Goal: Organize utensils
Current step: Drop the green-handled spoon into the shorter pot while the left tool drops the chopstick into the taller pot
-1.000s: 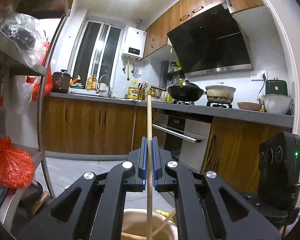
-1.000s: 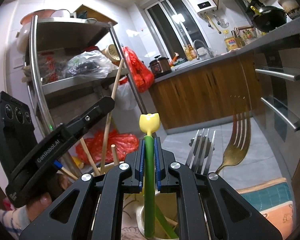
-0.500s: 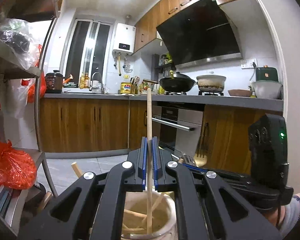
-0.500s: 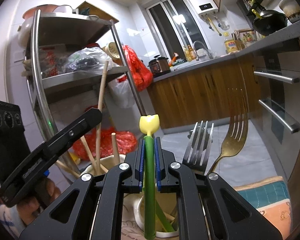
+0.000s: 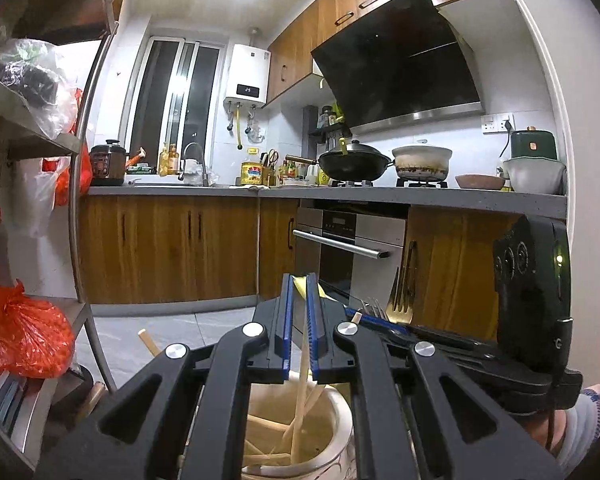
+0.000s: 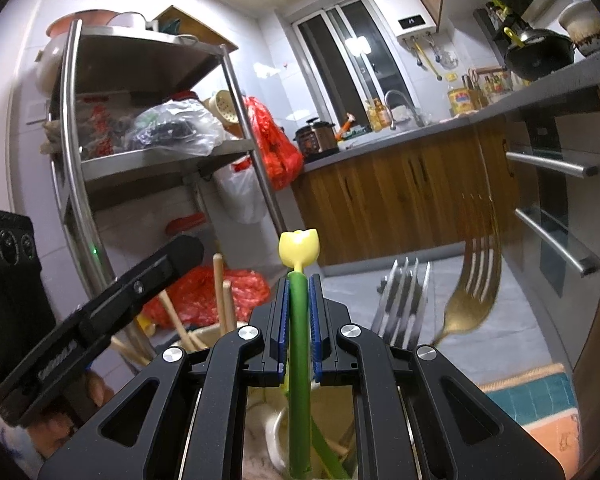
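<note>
1. Wooden and pale, the chopstick (image 5: 299,408) now leans loose in the cream utensil jar (image 5: 332,432) below the left tongs (image 5: 300,332); half a second ago it stood clamped upright between those blue pads, which now stand slightly apart, gripping nothing.
2. That release suggests one utensil is sorted; other chopsticks (image 5: 268,428) lie in the same jar.
3. The right tongs (image 6: 299,322) remain clamped on the green-stemmed tulip utensil (image 6: 299,340), its yellow head (image 6: 299,249) above the pads and its lower end down in a white holder (image 6: 276,436). It looks seated but not yet let go.
4. Just beyond, a silver fork (image 6: 400,300) and a gold fork (image 6: 474,284) stand tines-up.
5. Far off, the kitchen counter (image 5: 380,194) carries a wok (image 5: 354,164).
</note>
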